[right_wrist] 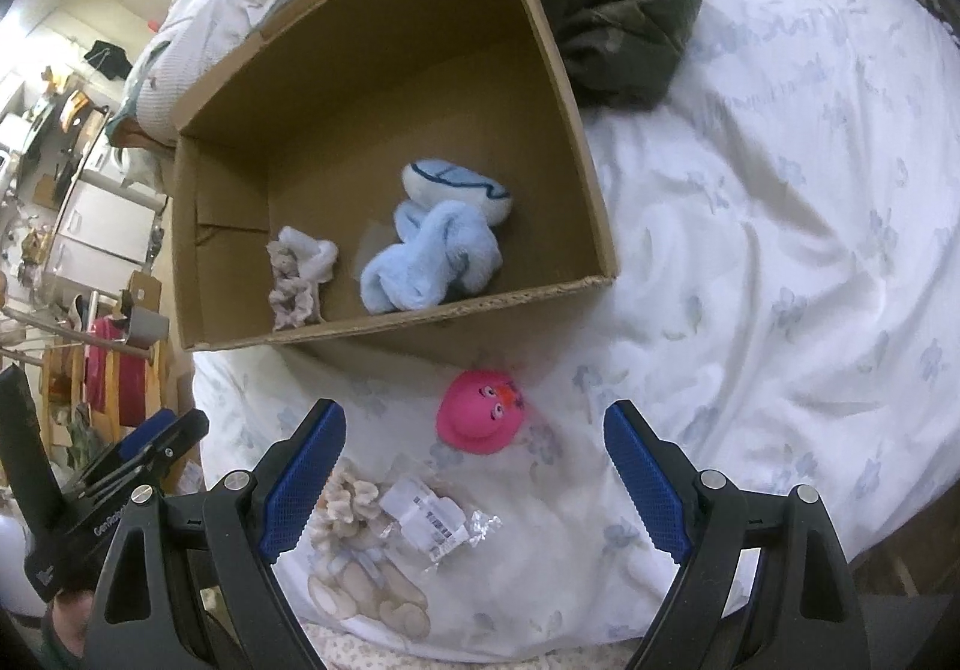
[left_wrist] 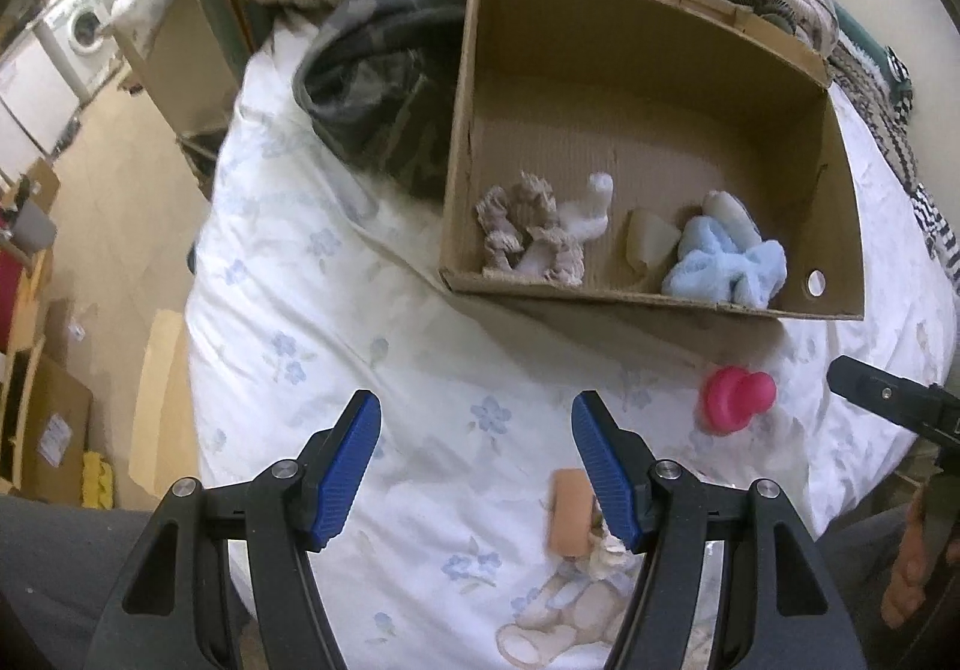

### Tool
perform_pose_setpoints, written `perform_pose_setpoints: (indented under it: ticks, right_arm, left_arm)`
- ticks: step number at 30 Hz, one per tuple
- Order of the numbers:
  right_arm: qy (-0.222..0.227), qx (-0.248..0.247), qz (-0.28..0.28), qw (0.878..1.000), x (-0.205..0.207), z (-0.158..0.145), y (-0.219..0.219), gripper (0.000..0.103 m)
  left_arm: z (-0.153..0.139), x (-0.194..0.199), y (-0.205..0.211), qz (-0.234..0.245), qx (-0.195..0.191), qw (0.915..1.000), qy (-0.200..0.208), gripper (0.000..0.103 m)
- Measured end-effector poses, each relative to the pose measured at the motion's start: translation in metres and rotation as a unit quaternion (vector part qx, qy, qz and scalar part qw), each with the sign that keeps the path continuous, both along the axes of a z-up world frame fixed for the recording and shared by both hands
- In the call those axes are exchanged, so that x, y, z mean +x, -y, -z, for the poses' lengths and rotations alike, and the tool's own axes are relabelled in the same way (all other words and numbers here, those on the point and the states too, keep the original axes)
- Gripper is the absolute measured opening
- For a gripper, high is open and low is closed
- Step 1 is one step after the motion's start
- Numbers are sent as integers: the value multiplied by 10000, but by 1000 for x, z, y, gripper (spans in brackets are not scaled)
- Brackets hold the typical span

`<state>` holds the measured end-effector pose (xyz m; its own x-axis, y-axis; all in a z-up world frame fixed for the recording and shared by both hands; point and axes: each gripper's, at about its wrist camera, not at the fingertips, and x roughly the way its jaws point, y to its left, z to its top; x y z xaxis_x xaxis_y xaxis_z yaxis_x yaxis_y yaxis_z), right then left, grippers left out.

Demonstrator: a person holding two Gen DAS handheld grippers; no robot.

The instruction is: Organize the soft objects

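An open cardboard box [left_wrist: 600,88] [right_wrist: 558,52] lies on the bed. Inside it are a beige-white rope toy [left_wrist: 531,238] [right_wrist: 297,271], a light blue fluffy cloth [left_wrist: 729,265] [right_wrist: 429,262], a pale foam piece [left_wrist: 651,244] and a white-blue pouch [right_wrist: 459,187]. A pink rubber duck [left_wrist: 738,400] [right_wrist: 483,412] lies on the sheet in front of the box. A clear packet with a label [right_wrist: 429,520] and a tan item [left_wrist: 567,514] lie near me. My left gripper [left_wrist: 477,472] is open and empty. My right gripper [right_wrist: 474,490] is open and empty, just short of the duck.
The bed has a white flowered duvet [right_wrist: 780,250]. A dark green-grey garment [left_wrist: 384,88] [right_wrist: 618,4] is heaped beside the box. A teddy-bear print [right_wrist: 366,592] shows on the sheet near the front edge. Furniture and boxes [left_wrist: 48,418] stand on the floor at left.
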<state>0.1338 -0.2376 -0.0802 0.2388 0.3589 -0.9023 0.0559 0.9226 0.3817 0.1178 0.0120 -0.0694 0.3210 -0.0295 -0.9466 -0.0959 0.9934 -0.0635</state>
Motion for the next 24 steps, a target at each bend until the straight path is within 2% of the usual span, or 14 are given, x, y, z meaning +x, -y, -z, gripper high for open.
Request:
perform_pose_setpoints:
  ticks: [7,10,12,14,15,18,20,22,24]
  right_arm:
    - [-323,-12,156,9994,5,16,2,94]
    - [-426,-51,184,9989,8,21,1,94]
    - [-465,-70,177,9987,10,24,0,94]
    - [-475,-81,155,9987,12,25,0,94]
    - [-476,-79,146,9987,12,25,-1,94]
    - [-479,-70,121,9988,13,25,-3,94]
    - [-488,-75,103,9987,13,25,-5,94]
    - [-511,-87,84,9986,14,26,-7,94]
    - [-534,-95,70,9985,15,28,-9,94]
  left_arm:
    - [26,5,0,-150,-310,9981,-501,63]
    - [48,4,10,39,-576,9931,-1025,63]
    - [63,1,16,116,-647,9889,-1334,57]
    - [76,-2,24,222,-645,9850,-1588,41]
    - [79,-3,27,265,-686,9836,-1648,38]
    - [83,-4,36,392,-797,9818,-1678,35]
    - [84,-3,42,487,-865,9806,-1689,21]
    - [87,-2,44,487,-1058,9773,-1772,15]
    - [89,-1,44,473,-1106,9764,-1794,14]
